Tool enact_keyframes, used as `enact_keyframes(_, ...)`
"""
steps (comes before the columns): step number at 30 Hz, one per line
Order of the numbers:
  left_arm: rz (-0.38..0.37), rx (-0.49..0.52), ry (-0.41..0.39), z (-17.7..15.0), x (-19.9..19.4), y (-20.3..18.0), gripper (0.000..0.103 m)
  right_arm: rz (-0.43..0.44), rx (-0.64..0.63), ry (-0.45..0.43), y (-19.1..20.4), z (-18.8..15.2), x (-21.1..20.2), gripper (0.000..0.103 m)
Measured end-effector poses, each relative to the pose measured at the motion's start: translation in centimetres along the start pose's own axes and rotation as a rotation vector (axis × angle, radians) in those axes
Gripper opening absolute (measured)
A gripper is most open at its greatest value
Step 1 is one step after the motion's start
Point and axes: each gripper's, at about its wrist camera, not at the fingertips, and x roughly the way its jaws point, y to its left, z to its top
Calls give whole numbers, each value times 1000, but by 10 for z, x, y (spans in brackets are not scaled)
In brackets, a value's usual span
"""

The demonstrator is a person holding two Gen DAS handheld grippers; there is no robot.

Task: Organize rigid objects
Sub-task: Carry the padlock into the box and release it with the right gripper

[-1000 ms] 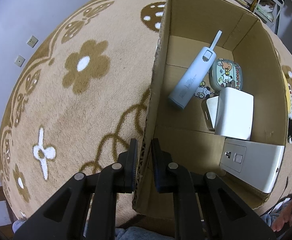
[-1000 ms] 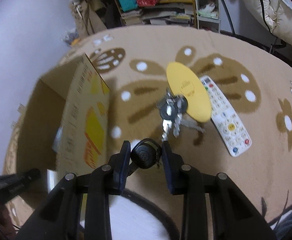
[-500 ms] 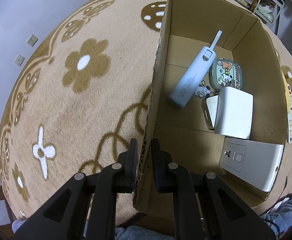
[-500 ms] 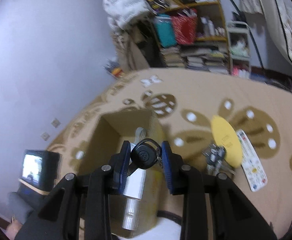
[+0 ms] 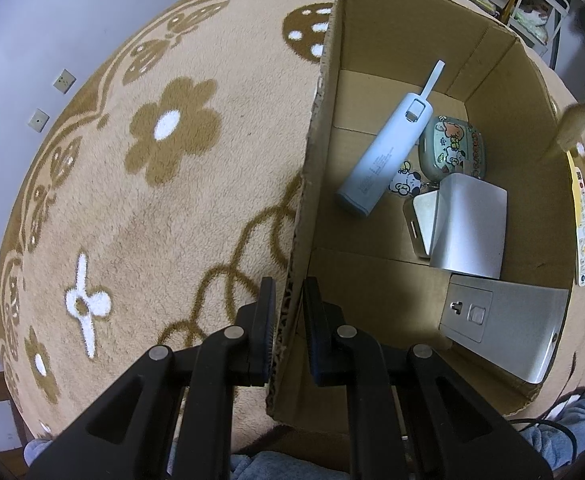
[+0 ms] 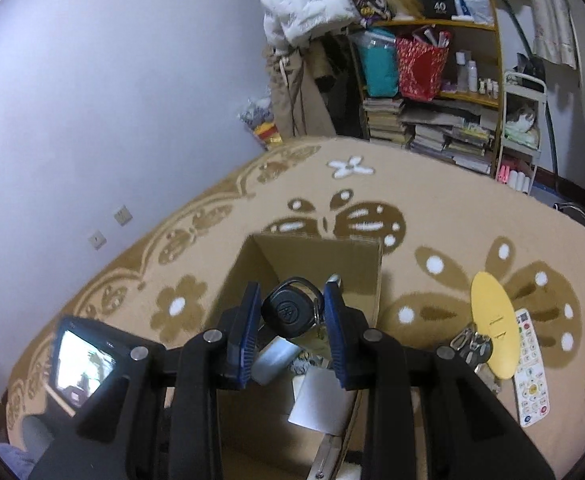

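Over the box: I am holding my right gripper (image 6: 291,326), pinching a black oval car key fob (image 6: 286,314).
Left gripper (image 5: 288,322): I am clamping the near wall of the open brown cardboard box (image 5: 396,40).
Inside: pale blue bar-shaped power bank (image 5: 384,162), silver devices.
Rug: yellow disc (image 6: 494,324), white remote (image 6: 532,368).

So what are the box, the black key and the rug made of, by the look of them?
Box: corrugated cardboard, matte brown; fluting shows along its cut edge. Key: the head looks like smooth black moulded plastic with an embossed logo, on a shiny ring that is probably metal. Rug: soft fuzzy pile, probably synthetic fleece, though the fibre cannot be told.
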Motion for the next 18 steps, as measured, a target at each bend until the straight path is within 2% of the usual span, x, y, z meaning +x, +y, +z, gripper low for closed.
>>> enact_keyframes(9,-7,-11,2,0,1,1,13,-59,-17,82,-8,-14,25,33)
enact_keyframes(14,-12,-15,4,1,1,1,13,-39,1,73,-11,-12,24,33)
enact_keyframes(18,-5,-10,3,1,1,-1,13,-62,-9,70,-13,-9,23,34)
